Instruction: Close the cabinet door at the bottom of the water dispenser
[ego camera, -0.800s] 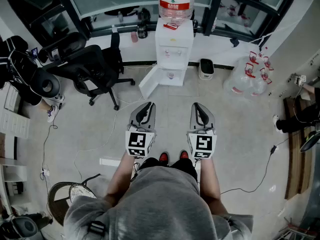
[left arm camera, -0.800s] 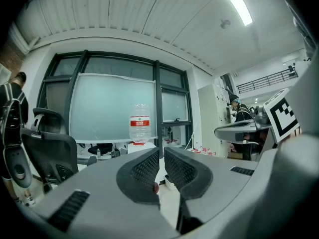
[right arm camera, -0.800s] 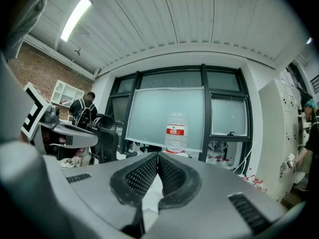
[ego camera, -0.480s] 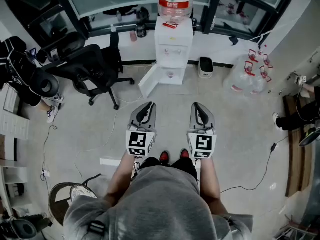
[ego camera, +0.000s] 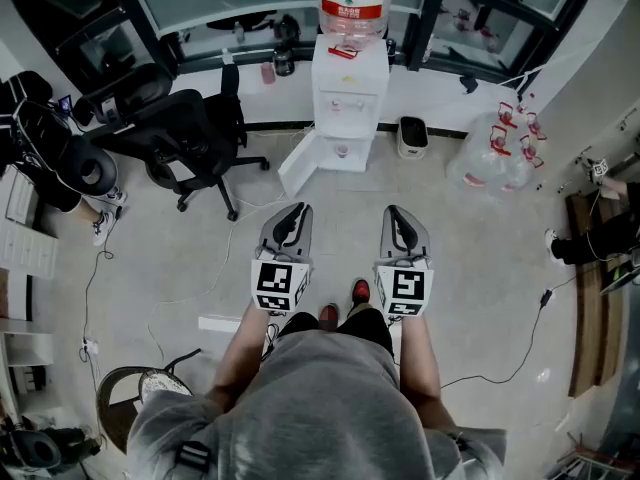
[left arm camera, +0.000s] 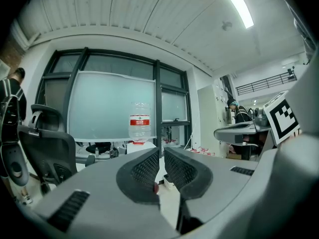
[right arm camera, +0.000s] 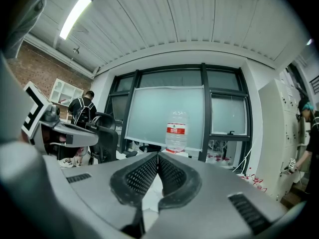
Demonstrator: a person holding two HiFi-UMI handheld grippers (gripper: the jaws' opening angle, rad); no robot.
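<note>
- Head view: the white, boxy water dispenser (ego camera: 347, 86) is standing against the window wall, with a clear plastic bottle (ego camera: 353, 3) with a red label sitting upside down on top.
- Its flat white cabinet door (ego camera: 300, 164) at the bottom is hanging open, swung out toward frame left and leaving the lower compartment exposed.
- Both tools are hovering over the pale, smooth floor (ego camera: 480, 258), side by side and well apart from the dispenser. The left gripper (ego camera: 292, 213) and right gripper (ego camera: 399, 213) have grey moulded shells tapering to rounded tips, each with a square-marker cube at the rear.
- A black mesh-back office chair (ego camera: 190, 133) is sitting just left of the open door.
- Left gripper view: the left gripper (left arm camera: 161, 156) jaws are sitting closed down to a thin slit, with dimpled black rubber pads face to face and nothing between them. The bottle (left arm camera: 139, 126) is showing above the tips.
- Right gripper view: the right gripper (right arm camera: 158, 158) pads are meeting at the tips and gripping nothing. The bottle (right arm camera: 176, 131) is sitting just above the jaw line.
</note>
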